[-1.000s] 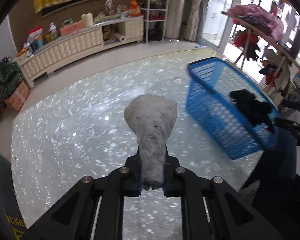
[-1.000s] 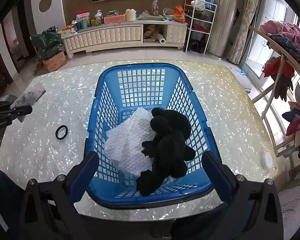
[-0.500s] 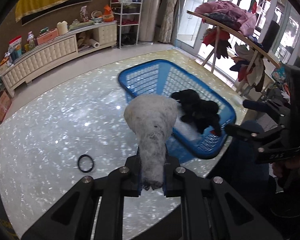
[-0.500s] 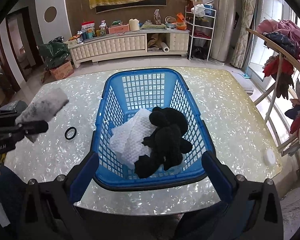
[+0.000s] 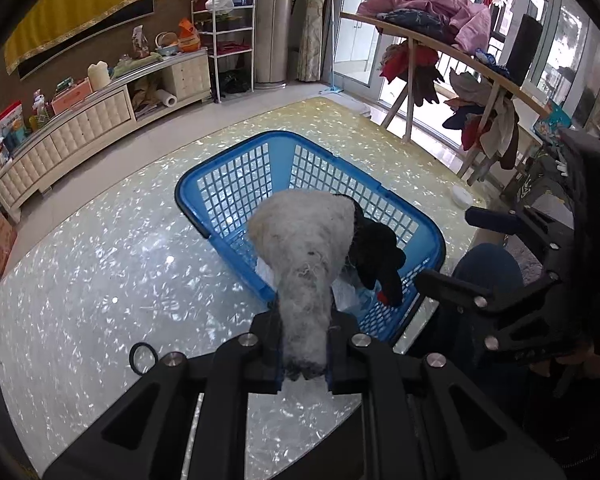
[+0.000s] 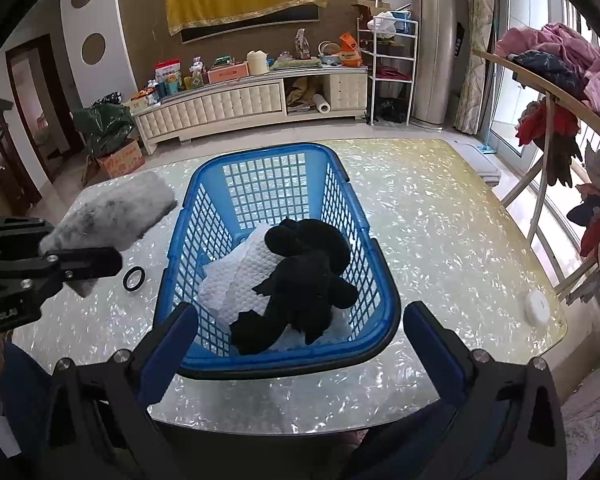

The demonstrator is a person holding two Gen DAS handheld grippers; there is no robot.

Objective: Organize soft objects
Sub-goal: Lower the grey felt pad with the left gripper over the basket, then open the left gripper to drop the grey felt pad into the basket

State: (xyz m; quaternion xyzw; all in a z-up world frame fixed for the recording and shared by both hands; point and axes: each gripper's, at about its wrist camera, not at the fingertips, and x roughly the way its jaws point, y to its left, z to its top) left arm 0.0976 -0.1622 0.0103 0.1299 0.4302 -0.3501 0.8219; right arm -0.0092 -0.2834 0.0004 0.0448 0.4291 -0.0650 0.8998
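The left gripper (image 5: pixel 303 354) is clamped on the narrow end of a grey fluffy cloth (image 5: pixel 304 248), whose broad end fans out ahead of the fingers. Straight ahead of this claw and below it sits the blue basket (image 5: pixel 236 184) on the pearly table (image 5: pixel 80 272), and from the right wrist view the cloth (image 6: pixel 112 212) hangs above the table just to the left of the basket wall, not yet over the opening. A small black ring (image 6: pixel 134 278) lies on the table beneath the left gripper, close beside the basket.

The right gripper (image 6: pixel 300 334) hovers with its jaws wide apart and nothing between them, at the near rim of the basket. Just beyond its fingers, inside the basket, a black plush toy (image 6: pixel 304 276) lies on top of a white quilted cloth (image 6: pixel 236 284).

The step in hand looks like the carry: two soft things are already stowed and the grey one is on its way. The next move calls for swinging the left claw further to its right until the cloth is over the basket's opening, lowering a little, then parting the fingers so it drops beside the black toy.
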